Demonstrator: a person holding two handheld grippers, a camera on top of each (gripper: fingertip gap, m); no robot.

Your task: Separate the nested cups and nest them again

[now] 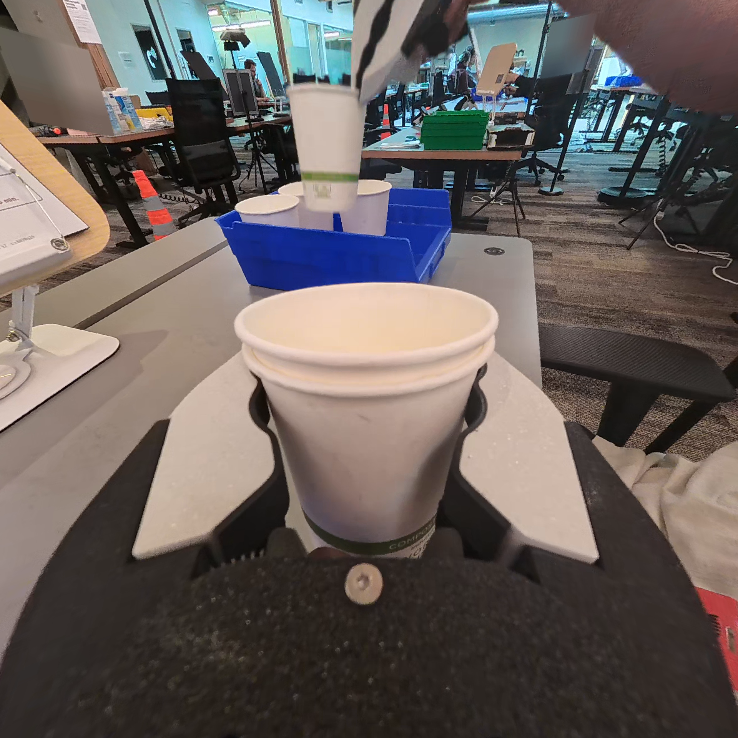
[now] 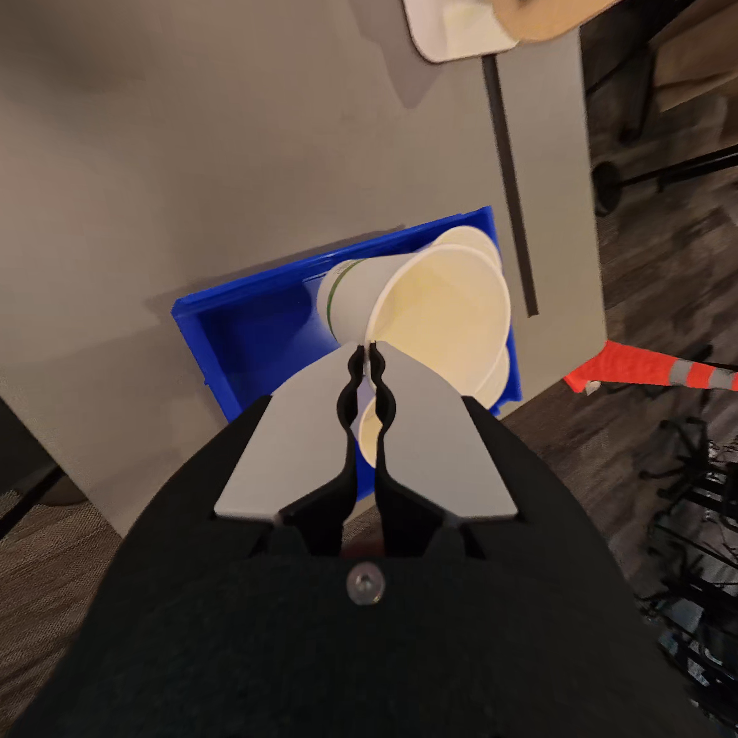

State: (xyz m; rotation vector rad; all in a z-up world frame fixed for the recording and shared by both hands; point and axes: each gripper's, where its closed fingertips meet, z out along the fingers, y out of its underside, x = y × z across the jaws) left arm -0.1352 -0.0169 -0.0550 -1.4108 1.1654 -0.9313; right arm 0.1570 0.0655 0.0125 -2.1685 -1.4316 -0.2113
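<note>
Grey bench (image 1: 120,303) fills both views, an open office behind it. Left gripper (image 1: 367,399) has its jaws clamped round a nested pair of cups (image 1: 365,419), white paper with a green band near the base, two rolled rims stacked. Right gripper (image 2: 366,349) pinches the rim of a single white cup (image 2: 435,303), hanging upright in the air. Below that, at 12 o'clock from the left jaws, a blue bin (image 1: 335,259) holds three more upright cups (image 1: 369,207).

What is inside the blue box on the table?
Three white paper cups stand upright inside the blue box. The lifted cup in the right gripper hides part of them; the floor beneath them is hidden.
</note>
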